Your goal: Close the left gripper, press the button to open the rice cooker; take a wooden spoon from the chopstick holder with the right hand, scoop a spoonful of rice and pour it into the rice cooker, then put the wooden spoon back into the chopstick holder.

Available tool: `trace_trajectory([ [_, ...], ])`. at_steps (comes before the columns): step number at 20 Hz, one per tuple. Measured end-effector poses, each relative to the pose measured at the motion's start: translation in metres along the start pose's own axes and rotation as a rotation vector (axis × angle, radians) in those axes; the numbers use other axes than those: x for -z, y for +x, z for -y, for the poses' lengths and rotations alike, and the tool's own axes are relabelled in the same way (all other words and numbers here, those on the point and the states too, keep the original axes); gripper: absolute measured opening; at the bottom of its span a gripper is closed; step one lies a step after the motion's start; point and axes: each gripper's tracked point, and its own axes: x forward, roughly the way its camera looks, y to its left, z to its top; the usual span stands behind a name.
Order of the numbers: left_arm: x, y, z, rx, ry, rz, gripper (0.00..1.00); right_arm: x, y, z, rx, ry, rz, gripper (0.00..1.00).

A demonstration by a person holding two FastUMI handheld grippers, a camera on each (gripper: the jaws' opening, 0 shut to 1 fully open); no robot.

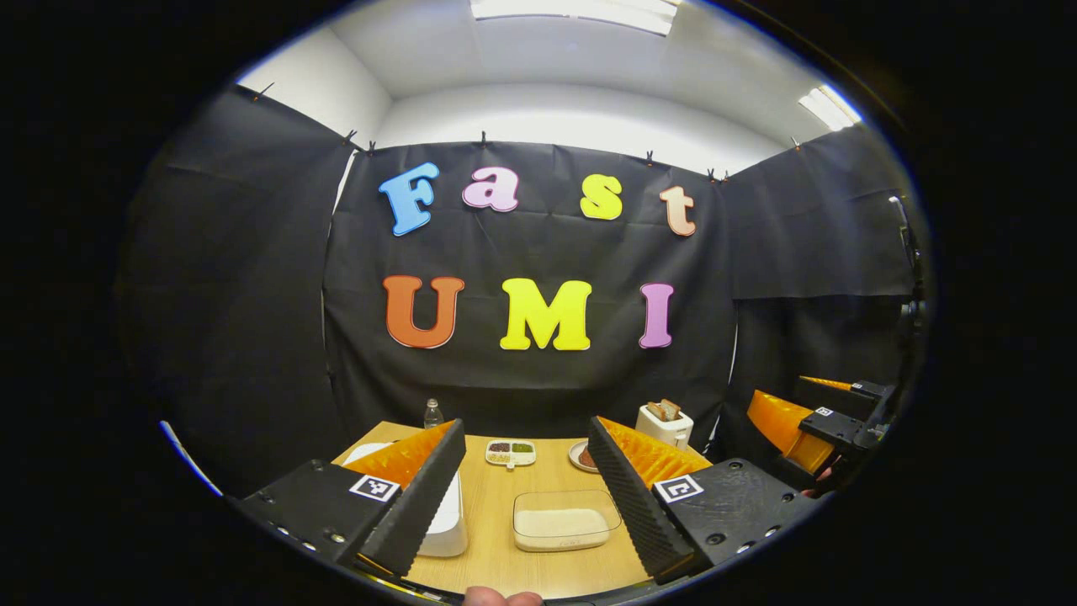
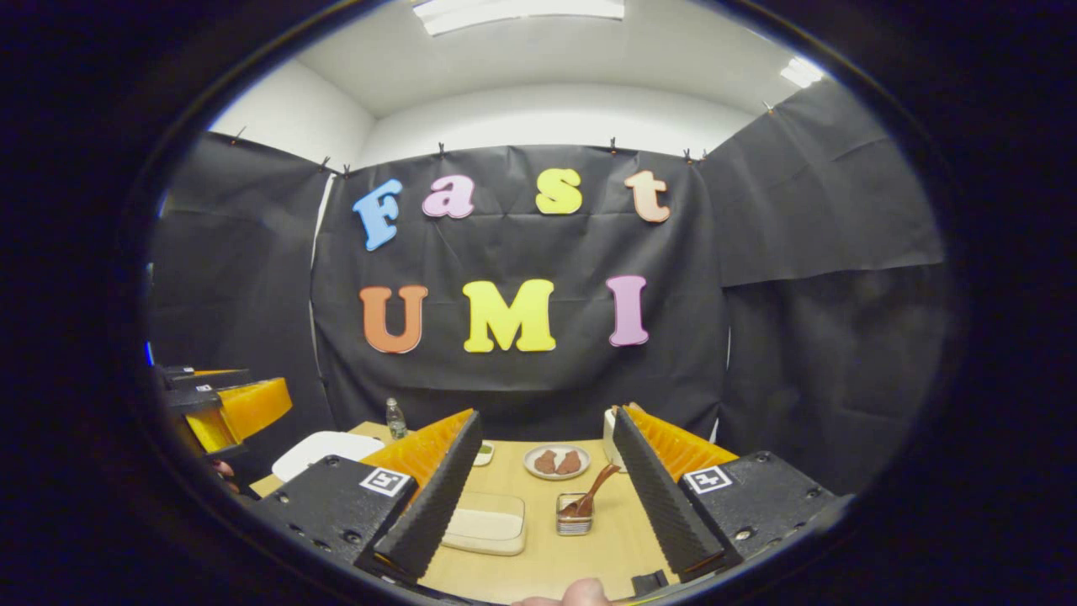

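Note:
The white rice cooker point(image 1: 446, 522) stands at the table's left, partly behind my left gripper's left finger; its lid looks down. My left gripper point(image 1: 527, 429) is open above the table's near edge, holding nothing. Between its fingers lies a clear tray of rice point(image 1: 564, 522). In the right gripper view, a small chopstick holder point(image 2: 573, 515) holds a wooden spoon point(image 2: 593, 492) leaning right. My right gripper point(image 2: 545, 417) is open and holds nothing, with the holder ahead between its fingers. The rice tray point(image 2: 486, 523) sits left of the holder, and the cooker point(image 2: 324, 450) is farther left.
A wooden table point(image 1: 496, 555) carries a small divided dish point(image 1: 511, 453), a plate of brown food point(image 2: 557, 461), a white toaster point(image 1: 665, 425) with bread and a water bottle point(image 1: 432, 413). The other gripper point(image 1: 782, 389) hovers at the far right. Black cloth walls surround the table.

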Motion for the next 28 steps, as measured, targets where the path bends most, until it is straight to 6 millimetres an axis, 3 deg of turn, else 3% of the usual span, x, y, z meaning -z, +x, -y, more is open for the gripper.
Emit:
trace_trajectory([
  [1,0.0,-0.004,0.004,-0.003,-0.003,-0.002,0.95,0.0,-0.005,-0.002,-0.013,-0.002,0.0,0.96],
  [7,0.0,-0.025,0.01,0.0,-0.012,-0.004,0.95,-0.004,-0.03,0.001,-0.005,-0.002,0.006,1.0],
  [10,0.001,-0.029,0.006,0.005,0.01,0.001,0.95,-0.003,-0.035,-0.006,-0.004,-0.003,0.015,0.96],
  [13,0.004,-0.033,0.002,0.003,0.025,-0.005,0.95,0.001,-0.042,-0.017,-0.015,0.007,0.001,1.0],
  [22,-0.005,-0.038,-0.007,-0.028,0.034,0.035,0.95,0.004,-0.046,-0.033,-0.04,0.003,-0.009,1.0],
  [23,-0.006,-0.038,-0.01,-0.034,0.035,0.039,0.95,0.003,-0.046,-0.035,-0.043,0.006,-0.011,0.96],
  [25,-0.005,-0.037,-0.013,-0.046,0.037,0.046,0.94,0.003,-0.046,-0.036,-0.044,0.007,-0.011,1.0],
  [26,-0.005,-0.034,-0.014,-0.05,0.04,0.047,0.94,0.005,-0.045,-0.038,-0.047,0.009,-0.016,0.96],
  [28,-0.004,-0.034,-0.012,-0.051,0.04,0.046,0.94,0.006,-0.043,-0.042,-0.051,0.015,-0.02,1.0],
])
